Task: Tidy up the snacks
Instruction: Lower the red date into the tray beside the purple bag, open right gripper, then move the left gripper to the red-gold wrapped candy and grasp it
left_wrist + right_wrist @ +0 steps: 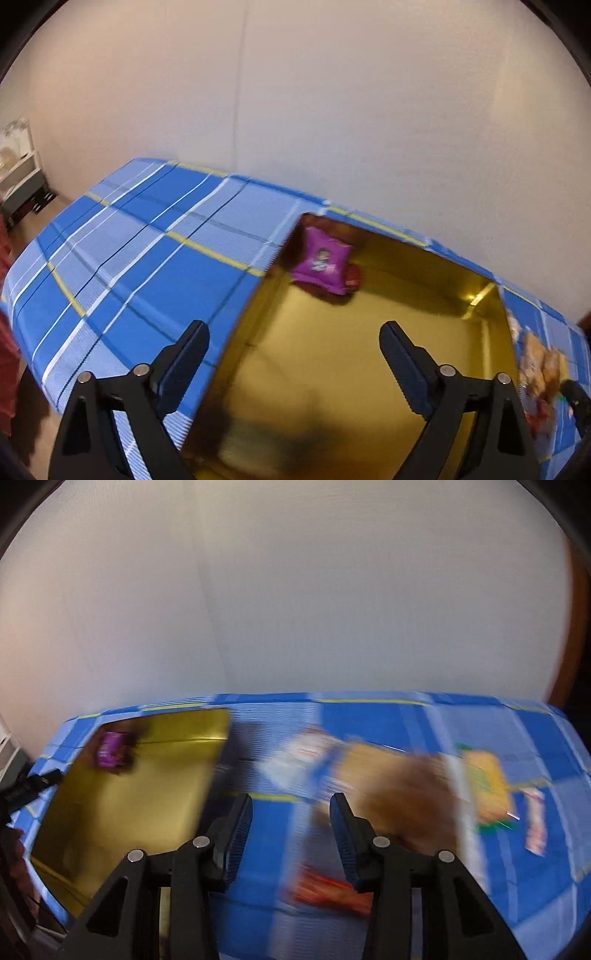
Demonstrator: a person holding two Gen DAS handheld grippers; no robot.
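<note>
A gold tray point(332, 354) lies on a table with a blue plaid cloth point(140, 258). A purple snack packet point(321, 260) lies in its far corner, on a dark red one point(354, 277). My left gripper point(295, 332) is open and empty above the tray's near part. In the right wrist view the tray point(122, 812) is at the left with the purple packet point(110, 753) in it. My right gripper point(291, 805) is open and empty above the cloth. Blurred packets lie ahead: a brown one point(402, 794), a yellow-green one point(487, 786), a white one point(306, 753), a red one point(328, 890).
A white wall point(332, 110) runs behind the table. A shelf unit point(22, 177) stands on the floor at far left. More snack packets point(539, 369) lie on the cloth right of the tray. A small white-red packet point(535, 823) lies at the right.
</note>
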